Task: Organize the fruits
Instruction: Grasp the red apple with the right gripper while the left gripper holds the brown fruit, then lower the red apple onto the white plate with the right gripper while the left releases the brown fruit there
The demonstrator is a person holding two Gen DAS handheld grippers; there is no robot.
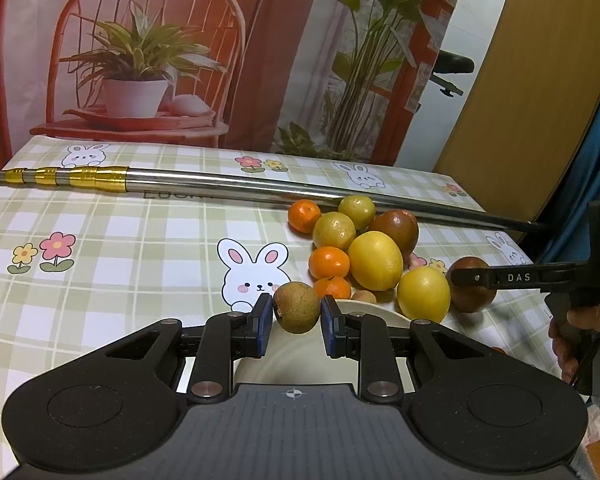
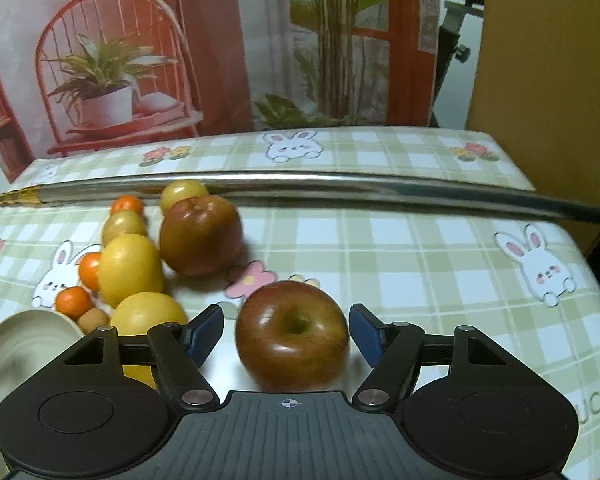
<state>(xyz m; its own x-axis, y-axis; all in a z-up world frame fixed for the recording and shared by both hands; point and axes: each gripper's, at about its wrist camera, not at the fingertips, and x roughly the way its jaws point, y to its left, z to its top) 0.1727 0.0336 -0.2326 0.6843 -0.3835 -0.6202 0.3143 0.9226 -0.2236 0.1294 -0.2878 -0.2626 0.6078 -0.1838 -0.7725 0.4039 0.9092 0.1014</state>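
Note:
My left gripper is shut on a small brown-green fruit, held just above a cream plate. Beyond it lies a heap of fruit: small oranges, yellow lemons, greenish citrus and a dark red apple. A second red apple sits on the tablecloth between the blue pads of my right gripper, which is open, with a gap on each side. In the left wrist view, one of the right gripper's fingers crosses that apple.
A long steel telescopic pole with gold bands lies across the table behind the fruit. The checked bunny tablecloth spreads to the right of the apple. A person's hand holds the right gripper. A printed backdrop stands behind the table.

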